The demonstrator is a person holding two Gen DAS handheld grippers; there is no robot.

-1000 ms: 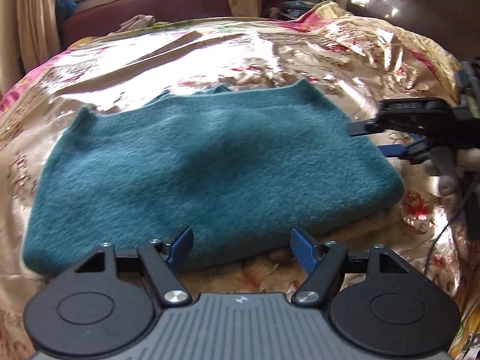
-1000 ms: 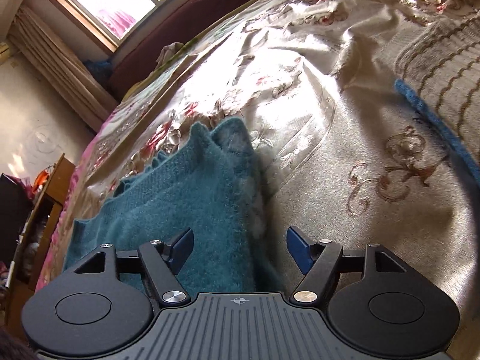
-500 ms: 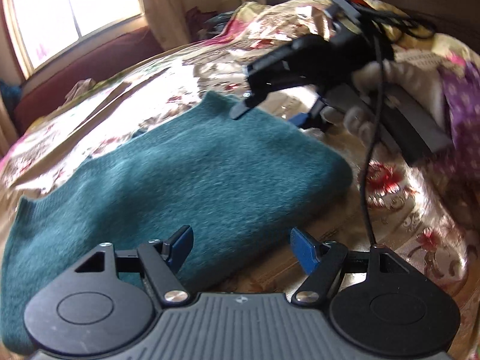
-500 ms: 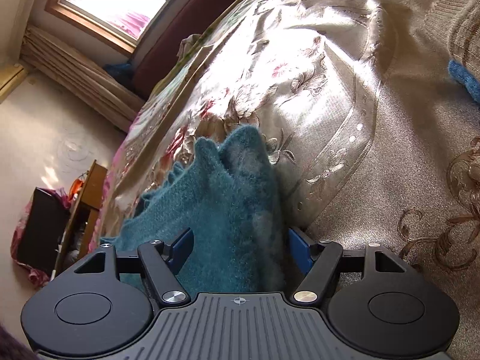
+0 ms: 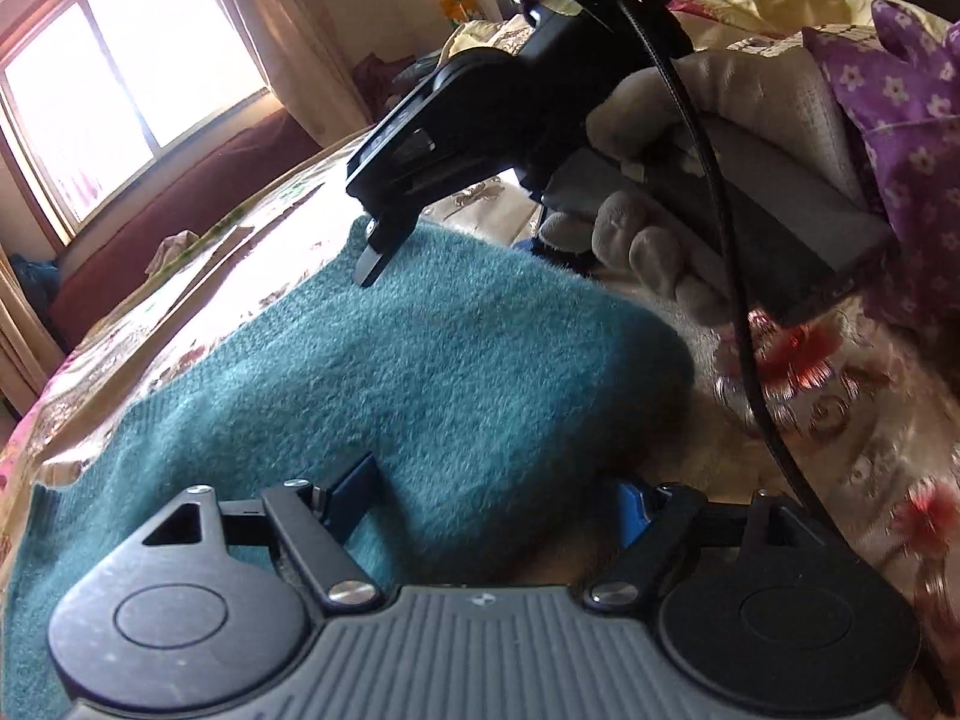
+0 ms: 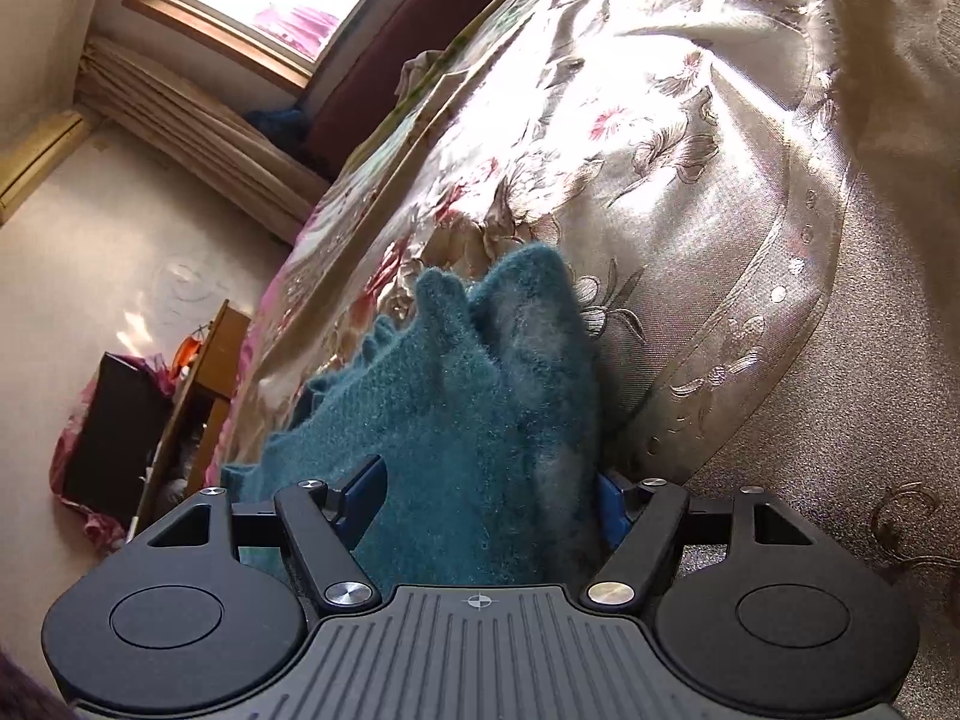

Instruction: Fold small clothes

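Note:
A teal knitted sweater [image 5: 420, 360] lies folded flat on a shiny floral bedspread [image 5: 840, 420]. My left gripper [image 5: 492, 504] is at its near right corner. Its jaws are opening, and the cloth's edge lies between the fingers without being pinched. My right gripper [image 5: 450, 252], held by a gloved hand [image 5: 648, 240], straddles the sweater's far right edge. In the right wrist view the sweater [image 6: 468, 396] fills the gap of the right gripper [image 6: 486, 498]. Those jaws stand wide and are still opening, one finger on top of the cloth and the other at its side.
The bedspread [image 6: 720, 180] stretches far beyond the sweater. A black cable [image 5: 738, 300] hangs from the right gripper across the left wrist view. A purple flowered cloth [image 5: 900, 120] is at the right. A maroon bench [image 5: 180, 222] stands under the window, and a wooden cabinet [image 6: 204, 372] stands beside the bed.
My left gripper rolled and swung right to the sweater's near right corner, its jaws widening. My right gripper slid forward so the sweater's edge now sits between its fingers.

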